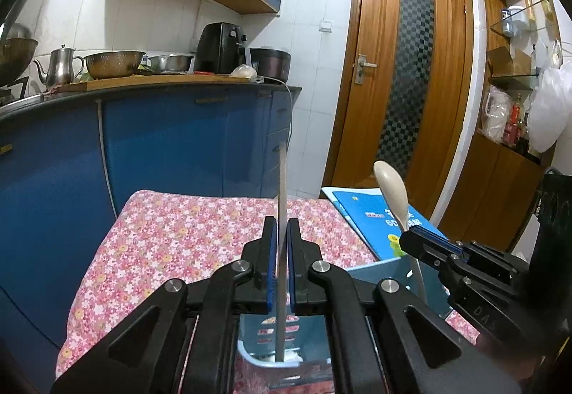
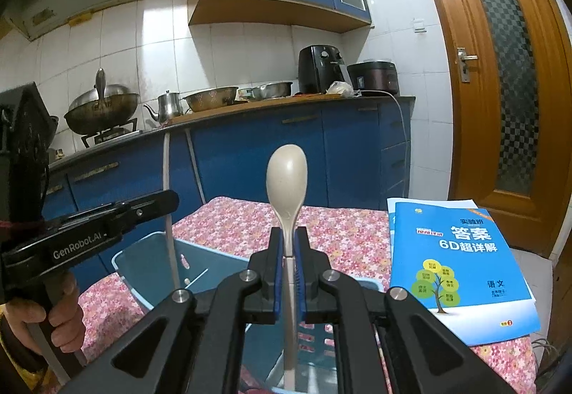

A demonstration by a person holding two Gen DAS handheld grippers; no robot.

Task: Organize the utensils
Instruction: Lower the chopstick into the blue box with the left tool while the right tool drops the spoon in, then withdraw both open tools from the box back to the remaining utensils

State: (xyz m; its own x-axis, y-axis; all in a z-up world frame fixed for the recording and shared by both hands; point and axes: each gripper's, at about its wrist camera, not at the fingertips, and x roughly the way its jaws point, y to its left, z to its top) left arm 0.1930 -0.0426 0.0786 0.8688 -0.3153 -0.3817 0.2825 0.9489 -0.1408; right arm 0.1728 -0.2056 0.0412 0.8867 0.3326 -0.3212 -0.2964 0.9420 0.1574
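Observation:
My left gripper [image 1: 282,226] is shut on a thin flat metal utensil [image 1: 282,186], seen edge-on. It stands upright with its lower end inside a light blue plastic basket [image 1: 379,272]. My right gripper [image 2: 289,237] is shut on the handle of a beige spoon [image 2: 287,179], bowl upward, whose lower end also reaches down into the basket [image 2: 150,262]. In the left wrist view the right gripper [image 1: 411,237] and the spoon [image 1: 389,179] sit to the right. In the right wrist view the left gripper [image 2: 171,197] and the metal utensil [image 2: 171,251] are on the left, over the basket's far corner.
The basket stands on a table with a pink floral cloth [image 2: 339,233]. A blue booklet [image 2: 461,265] lies at the table's right side. A person's hand [image 2: 60,308] holds the left gripper's handle. Blue kitchen cabinets [image 1: 161,144] and a wooden door [image 1: 404,79] are behind.

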